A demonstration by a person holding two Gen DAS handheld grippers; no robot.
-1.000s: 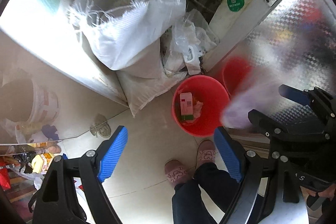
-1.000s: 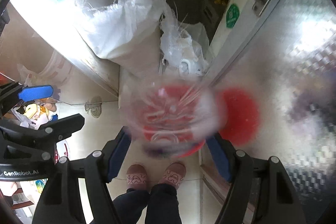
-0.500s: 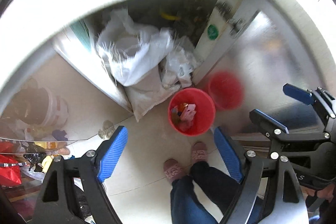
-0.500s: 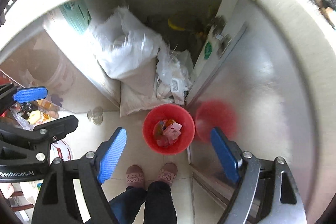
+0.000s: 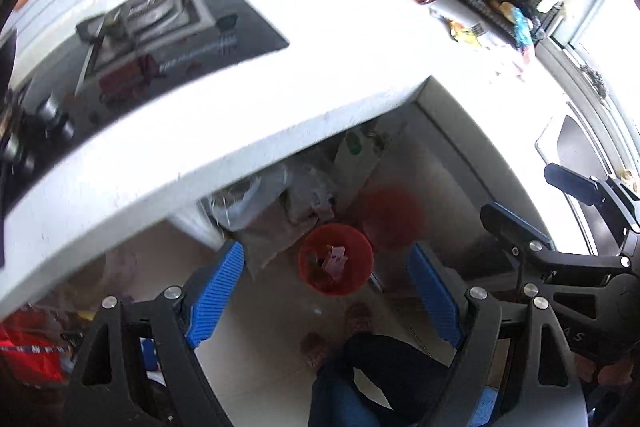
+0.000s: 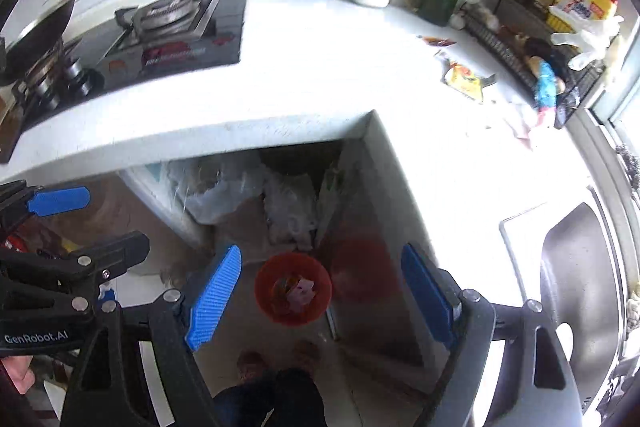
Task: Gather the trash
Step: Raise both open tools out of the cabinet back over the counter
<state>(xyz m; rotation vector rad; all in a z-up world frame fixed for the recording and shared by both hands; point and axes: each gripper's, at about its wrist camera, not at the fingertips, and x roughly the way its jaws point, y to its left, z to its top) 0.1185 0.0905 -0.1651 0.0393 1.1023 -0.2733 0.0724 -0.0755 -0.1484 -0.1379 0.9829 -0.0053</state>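
Blue pads: both pairs of jaws stand wide with nothing between them; the right gripper (image 6: 320, 299) has just been opening its jaws a little further and they are bare, and the left gripper (image 5: 328, 295) is just as wide and just as empty.
Through the jaws: the red bin (image 5: 335, 259) stands on the floor well below both grippers, with wrappers and a pink carton lying inside it; a second earlier it filled the space between the jaws, and a blurred clear bundle was dropping over it in the right view.
Change: both cameras have risen from bin level to above the white table (image 5: 340, 39), so the stove, kettle and bottles now show where only the cupboard did.
Beside the bin: an open cupboard holds white sacks (image 6: 224, 187); the shiny door next to it mirrors the bin as a red smear.
On the table: a yellow wrapper (image 6: 464, 79) and a small red packet (image 6: 436, 42) lie near the dish rack, with pale crumpled scraps (image 6: 520, 125) closer to the sink (image 6: 576, 267).
Meaning: one drop looks finished, and those table scraps are probably the next trash to fetch.
Risk: the bin is far below, so a release from up here could miss.
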